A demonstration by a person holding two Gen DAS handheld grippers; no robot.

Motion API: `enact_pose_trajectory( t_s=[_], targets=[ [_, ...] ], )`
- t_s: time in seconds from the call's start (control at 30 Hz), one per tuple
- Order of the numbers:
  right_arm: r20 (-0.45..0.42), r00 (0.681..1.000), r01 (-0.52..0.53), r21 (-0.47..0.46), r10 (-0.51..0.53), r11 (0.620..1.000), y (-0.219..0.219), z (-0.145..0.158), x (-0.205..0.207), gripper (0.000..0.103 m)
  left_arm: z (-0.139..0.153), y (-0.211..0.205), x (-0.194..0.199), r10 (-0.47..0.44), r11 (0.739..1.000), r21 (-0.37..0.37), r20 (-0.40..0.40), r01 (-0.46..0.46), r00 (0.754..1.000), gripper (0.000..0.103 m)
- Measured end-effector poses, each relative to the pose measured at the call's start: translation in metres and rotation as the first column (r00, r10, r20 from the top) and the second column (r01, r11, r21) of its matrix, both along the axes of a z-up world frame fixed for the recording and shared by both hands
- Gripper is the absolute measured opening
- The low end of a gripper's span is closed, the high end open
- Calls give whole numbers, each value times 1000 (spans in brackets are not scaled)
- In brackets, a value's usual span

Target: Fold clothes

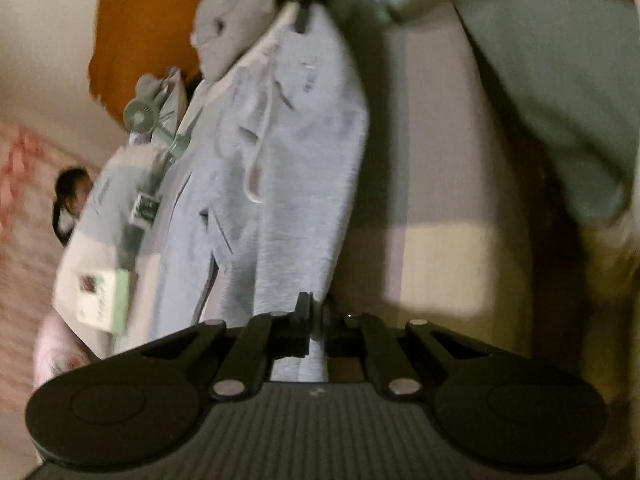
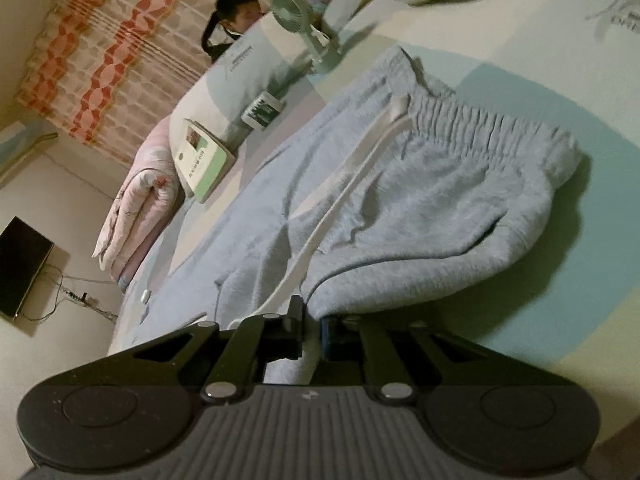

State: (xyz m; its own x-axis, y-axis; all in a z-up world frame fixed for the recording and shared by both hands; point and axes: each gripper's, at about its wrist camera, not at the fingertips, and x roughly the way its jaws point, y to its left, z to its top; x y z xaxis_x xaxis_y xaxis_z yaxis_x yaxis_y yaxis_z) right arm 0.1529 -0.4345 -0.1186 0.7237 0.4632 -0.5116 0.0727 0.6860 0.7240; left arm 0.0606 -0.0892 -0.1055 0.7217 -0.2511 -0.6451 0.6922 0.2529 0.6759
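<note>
Now grey sweatpants point(image 2: 400, 200) pinched in right gripper point(image 2: 311, 320), left gripper point(image 1: 316, 312)

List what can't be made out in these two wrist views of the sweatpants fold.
- Left wrist view: motion blur smears the grey sweatpants; the box print is unreadable.
- Left gripper: which part of the pants it pinches is hidden by its own body.
- Right gripper: cloth it clamps disappears behind the mechanism.
- Right wrist view: pant legs run out of frame at lower left; the book cover text is too small.
- Fan: blurred.
</note>
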Motion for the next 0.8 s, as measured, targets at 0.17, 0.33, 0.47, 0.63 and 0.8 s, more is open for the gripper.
enact_pose_trajectory(
  t_s=[0.17, 0.33, 0.47, 0.63, 0.8],
  targets=[
    [-11, 999, -32, -74, 31, 997, -5, 17, -29, 11, 47, 16, -7, 27, 987, -149, -171, -52, 985, 3],
    [-167, 984, -84, -159, 57, 984, 0, -10, -52, 14, 39, 31, -6, 55, 985, -142, -288, -99, 956, 12],
    [-202, 979, -40, -141, 11, 989, -13, -24, -69, 16, 34, 39, -5, 102, 978, -137, -352, -159, 930, 14],
    [-99, 991, 80, -112, -91, 991, -45, -16, -68, 28, 64, 55, 1, 140, 936, -264, -331, -234, 933, 39],
    [-57, 977, 200, -92, -206, 975, -79, -30, -40, 46, 75, 67, 27, 284, 850, -342, -342, -400, 896, 49]
  ],
)
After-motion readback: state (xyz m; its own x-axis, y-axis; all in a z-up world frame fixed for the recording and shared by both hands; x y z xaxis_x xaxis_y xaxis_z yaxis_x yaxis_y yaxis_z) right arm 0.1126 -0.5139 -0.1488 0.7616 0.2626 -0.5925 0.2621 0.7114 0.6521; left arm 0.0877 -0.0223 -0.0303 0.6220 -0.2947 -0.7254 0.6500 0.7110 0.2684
